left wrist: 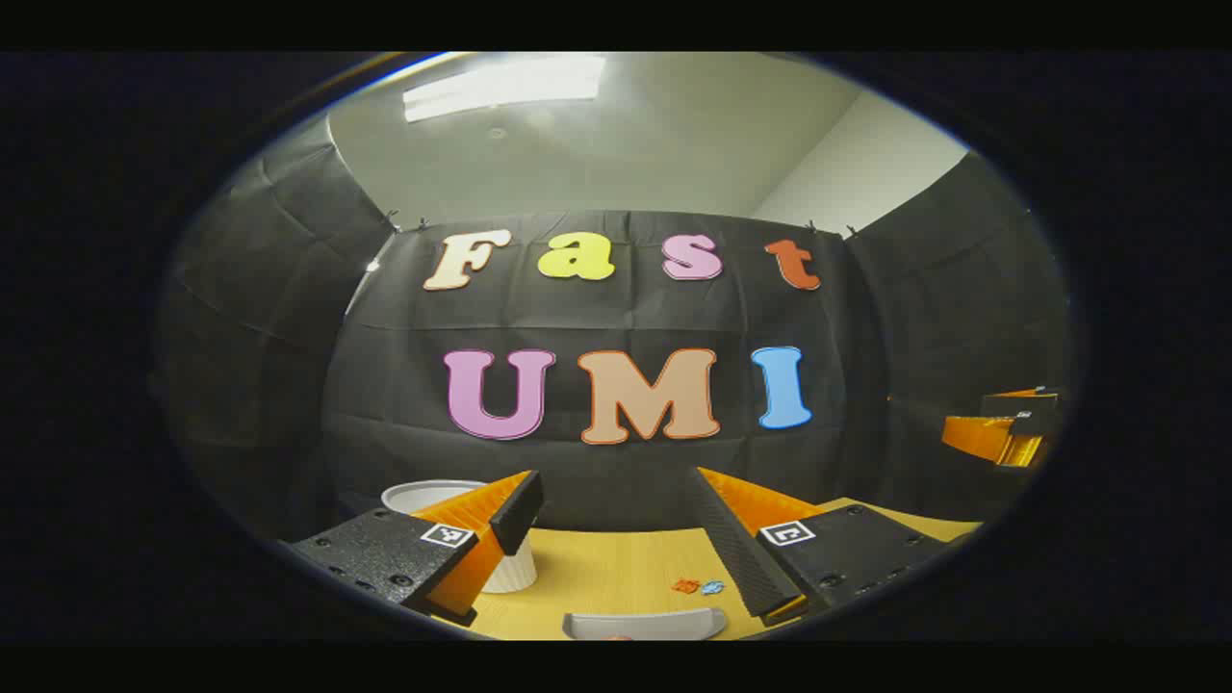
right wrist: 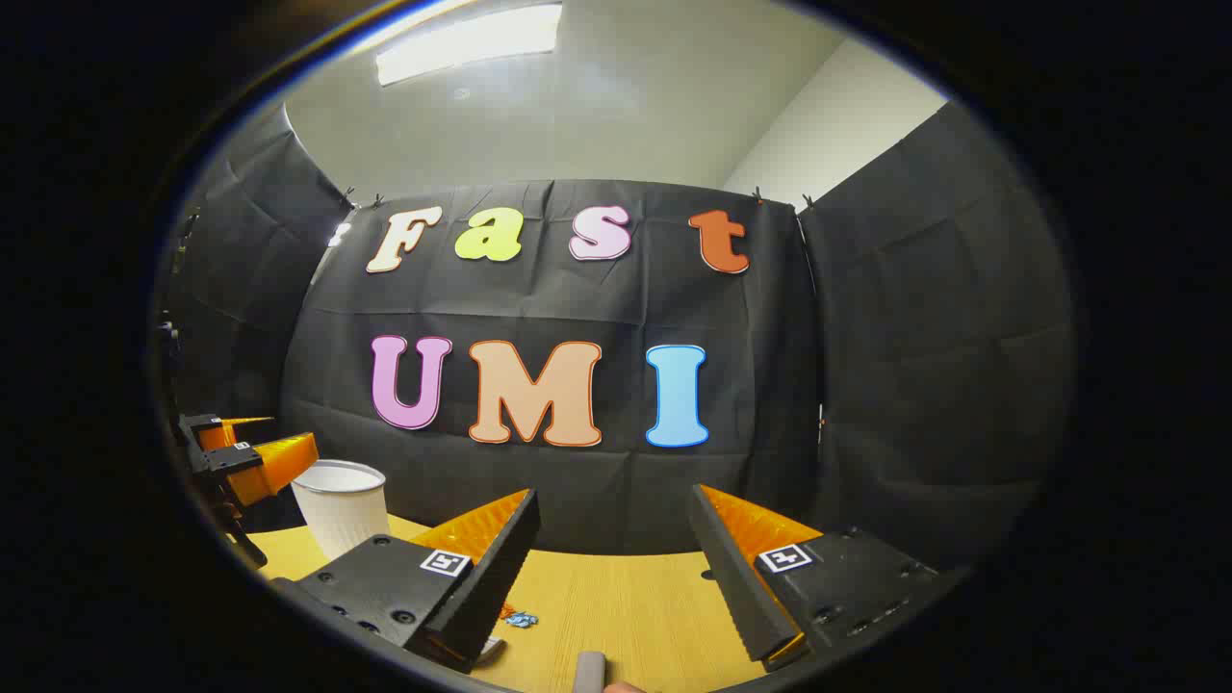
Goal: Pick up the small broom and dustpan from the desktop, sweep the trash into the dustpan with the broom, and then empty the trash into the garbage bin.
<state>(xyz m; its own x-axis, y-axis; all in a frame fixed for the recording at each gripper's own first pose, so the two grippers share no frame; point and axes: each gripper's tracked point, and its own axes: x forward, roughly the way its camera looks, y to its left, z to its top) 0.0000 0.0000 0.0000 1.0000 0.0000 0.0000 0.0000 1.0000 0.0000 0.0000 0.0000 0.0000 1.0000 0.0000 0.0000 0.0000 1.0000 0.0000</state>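
While both claws gape, dustpan [left wrist: 644, 624] lying crosswise, desktop [left wrist: 616, 568]

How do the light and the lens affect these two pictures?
Left gripper view: the ceiling lamp glares white, the fisheye bends the wall edges, and the trash is small and soft. Right gripper view: the lamp is also blown out, and the bin near the rim leans.

The grey dustpan [left wrist: 643, 624] was cut off at the bottom edge of the left gripper view, so only its back rim showed. The trash bits [left wrist: 698, 586] were too tiny to identify, maybe paper scraps. The white bin [left wrist: 462, 529] sat half hidden behind a finger.
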